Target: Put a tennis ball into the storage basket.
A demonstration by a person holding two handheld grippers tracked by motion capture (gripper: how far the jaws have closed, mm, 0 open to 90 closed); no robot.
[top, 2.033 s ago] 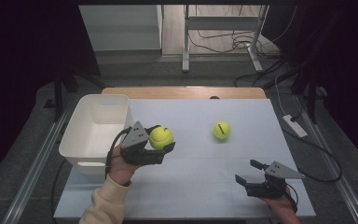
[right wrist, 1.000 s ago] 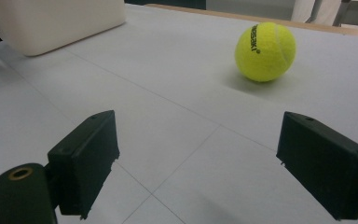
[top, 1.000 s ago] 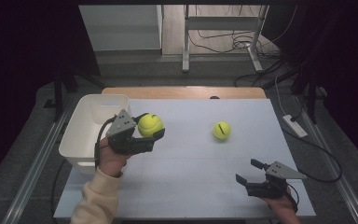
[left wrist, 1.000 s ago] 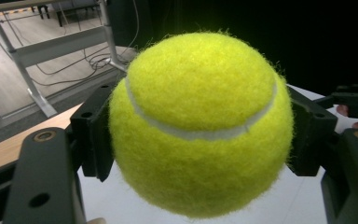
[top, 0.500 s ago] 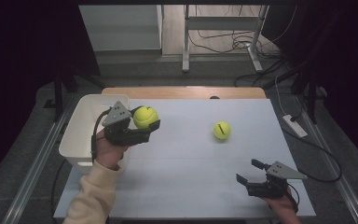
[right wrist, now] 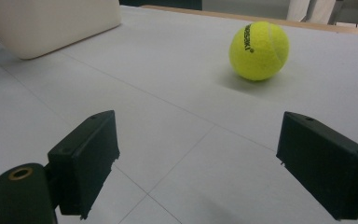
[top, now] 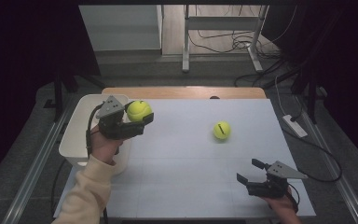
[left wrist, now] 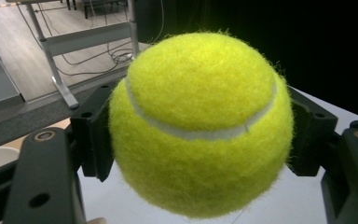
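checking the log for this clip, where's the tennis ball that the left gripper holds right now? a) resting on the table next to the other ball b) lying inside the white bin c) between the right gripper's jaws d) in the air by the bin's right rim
d: the left gripper is clamped on the tennis ball, holding it up beside the right rim of the white bin, while the other ball lies on the table.

White table [top: 186, 186] — tennis ball [top: 222, 130] right of centre, white bin [top: 72, 140] at left edge.
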